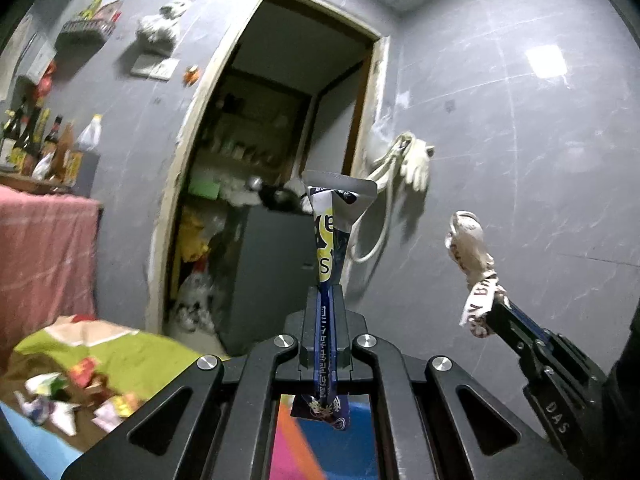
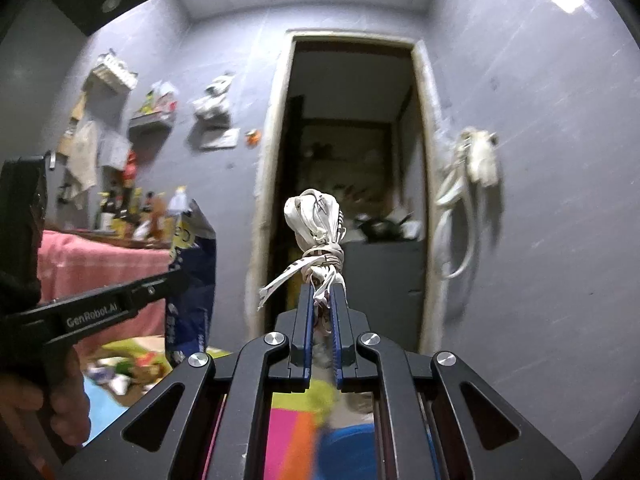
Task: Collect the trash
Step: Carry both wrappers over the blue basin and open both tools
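Nearest, the left gripper (image 1: 329, 292) is clamped tight on a blue snack wrapper (image 1: 334, 224) standing upright. To its right, the right gripper (image 2: 323, 292) pinches a knotted white wrapper (image 2: 318, 224). More litter (image 1: 72, 396) lies far left, before the doorway (image 1: 280, 160).

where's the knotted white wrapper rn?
Clamped in the right gripper, the knotted white wrapper sticks up in front of the doorway; in the left wrist view it sits right of the blue snack packet.
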Available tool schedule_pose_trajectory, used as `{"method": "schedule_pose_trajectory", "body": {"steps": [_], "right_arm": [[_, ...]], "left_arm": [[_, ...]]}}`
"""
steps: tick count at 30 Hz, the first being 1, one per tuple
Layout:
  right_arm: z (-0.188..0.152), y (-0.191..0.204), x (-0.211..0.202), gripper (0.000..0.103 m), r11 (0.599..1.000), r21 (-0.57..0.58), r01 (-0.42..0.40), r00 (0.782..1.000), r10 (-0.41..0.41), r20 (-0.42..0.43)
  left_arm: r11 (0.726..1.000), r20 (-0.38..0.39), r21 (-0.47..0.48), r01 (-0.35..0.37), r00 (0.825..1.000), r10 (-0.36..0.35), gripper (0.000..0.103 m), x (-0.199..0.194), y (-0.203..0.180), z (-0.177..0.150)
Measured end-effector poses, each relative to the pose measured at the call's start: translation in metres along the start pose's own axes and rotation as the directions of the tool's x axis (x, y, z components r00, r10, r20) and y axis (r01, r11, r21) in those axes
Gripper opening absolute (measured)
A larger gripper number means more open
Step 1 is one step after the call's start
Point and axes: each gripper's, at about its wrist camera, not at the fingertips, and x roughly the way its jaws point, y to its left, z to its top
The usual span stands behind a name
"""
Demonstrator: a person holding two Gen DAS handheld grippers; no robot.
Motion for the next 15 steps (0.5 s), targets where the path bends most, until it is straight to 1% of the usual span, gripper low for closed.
{"method": "schedule_pose_trajectory", "body": {"steps": [3, 6, 9, 12, 15], "right_arm": [[-0.005, -0.02, -0.004, 0.006, 0.998, -0.011, 0.057, 0.998, -0.057, 0.023], [-0.013, -0.039, -0.003, 0.006, 0.996, -0.016, 0.092, 0.996, -0.092, 0.015], [-0.027, -0.055, 0.004, 0.006, 0.993, -0.005, 0.115, 0.993, -0.115, -0.019], [-0.045, -0.069, 0.011, 0.006, 0.992, 0.011, 0.128, 0.989, -0.127, -0.071], [-0.065, -0.079, 0.018, 0.006, 0.99, 0.031, 0.14, 0.982, -0.135, -0.131]], "left_arm": [[1.0, 0.007, 0.017, 0.026, 1.0, -0.026, 0.001, 0.02, -0.018, -0.004], [0.999, -0.021, 0.011, 0.045, 0.999, -0.044, 0.001, 0.042, -0.034, -0.008], [0.999, -0.08, -0.002, 0.049, 0.996, -0.049, 0.001, 0.068, -0.039, -0.02], [0.999, -0.154, -0.006, 0.044, 0.987, -0.044, 0.001, 0.094, -0.045, -0.038], [0.999, -0.25, -0.008, 0.031, 0.968, -0.032, 0.001, 0.12, -0.044, -0.062]]}}
